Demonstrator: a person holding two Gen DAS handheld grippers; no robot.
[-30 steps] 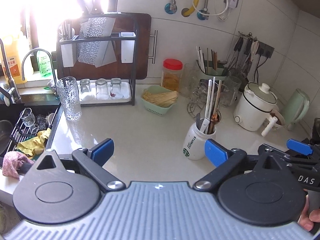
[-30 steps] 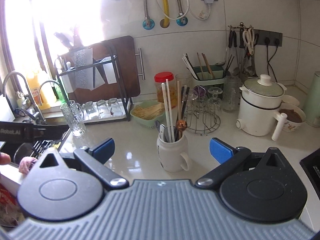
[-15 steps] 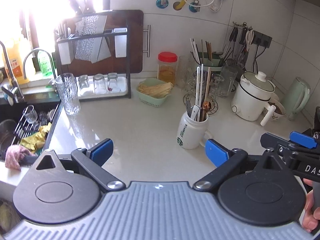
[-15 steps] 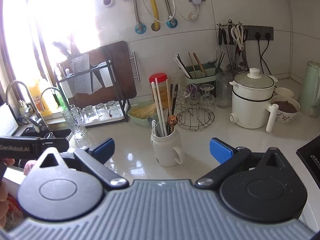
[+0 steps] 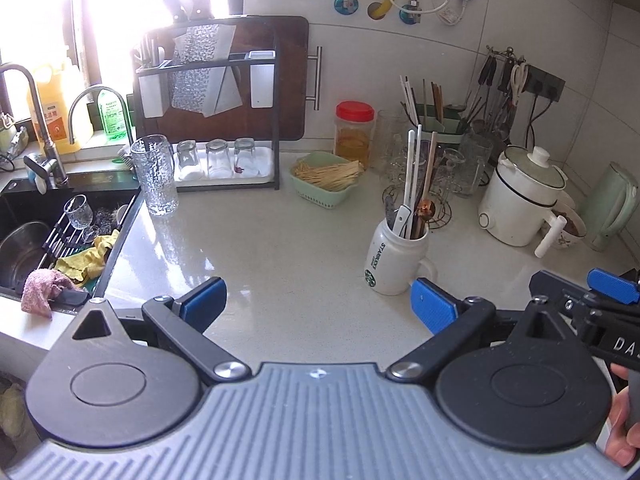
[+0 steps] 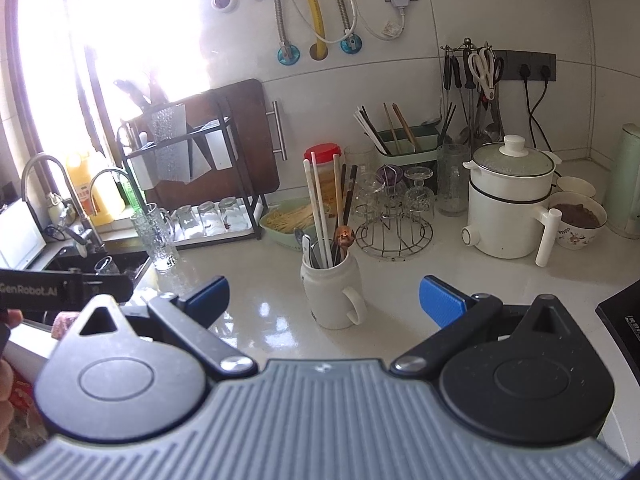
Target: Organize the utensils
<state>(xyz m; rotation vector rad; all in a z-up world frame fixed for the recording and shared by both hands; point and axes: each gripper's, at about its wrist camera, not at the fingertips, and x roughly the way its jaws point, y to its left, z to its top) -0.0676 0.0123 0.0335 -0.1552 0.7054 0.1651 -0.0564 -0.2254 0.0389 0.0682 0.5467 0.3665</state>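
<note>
A white mug [image 5: 394,261] [image 6: 334,290] stands on the pale counter, packed with chopsticks, spoons and a copper spoon [image 6: 344,237]. My left gripper [image 5: 318,306] is open and empty, with the mug just beyond its right finger. My right gripper [image 6: 324,300] is open too, the mug standing a little ahead between its blue pads. A green utensil caddy [image 6: 408,150] with more chopsticks sits against the back wall. The right gripper's blue tip [image 5: 612,280] shows at the left wrist view's right edge.
A dish rack with glasses [image 5: 216,160], a tall glass [image 5: 154,174], a green basket of sticks [image 5: 326,178], a red-lidded jar [image 5: 354,130], a wire glass stand [image 6: 394,236], a white electric pot [image 6: 508,200] and a sink [image 5: 44,232] ring the counter. A stove edge [image 6: 620,320] lies right.
Both grippers have drawn back and risen a little, so the mug looks smaller and sits further ahead. Both stay open and empty.
</note>
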